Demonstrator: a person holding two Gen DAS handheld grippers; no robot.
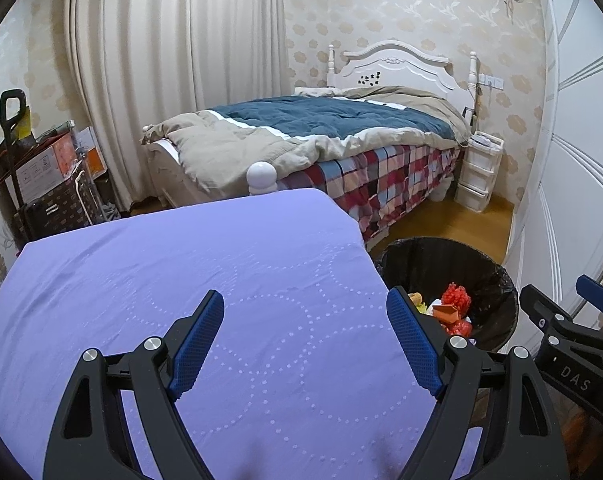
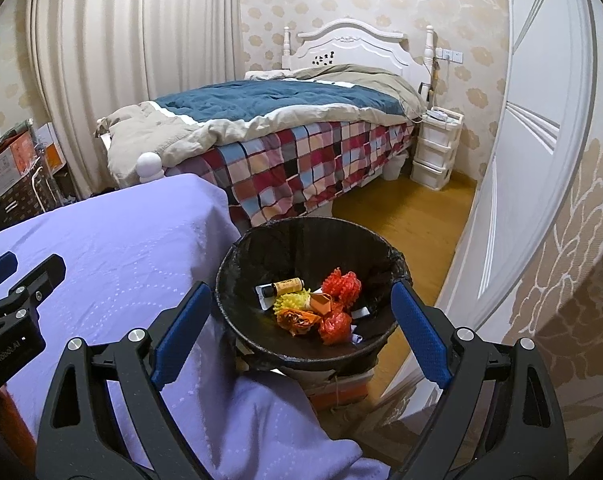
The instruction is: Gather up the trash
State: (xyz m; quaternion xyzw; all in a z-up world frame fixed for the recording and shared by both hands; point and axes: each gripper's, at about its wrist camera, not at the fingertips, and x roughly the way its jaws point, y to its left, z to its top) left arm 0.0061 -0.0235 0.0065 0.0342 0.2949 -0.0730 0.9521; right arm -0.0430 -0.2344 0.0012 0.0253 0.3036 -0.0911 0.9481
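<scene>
Both tools spread, empty: right tool (image 2: 301, 320) over trash bin (image 2: 237, 256), left tool (image 1: 305, 340) over purple sheet (image 1: 181, 260)

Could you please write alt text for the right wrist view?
An open, empty right hand-held gripper hangs above a black-lined bin holding red, orange and yellow wrappers and a small bottle. A purple cloth lies left, a bed behind.
</scene>
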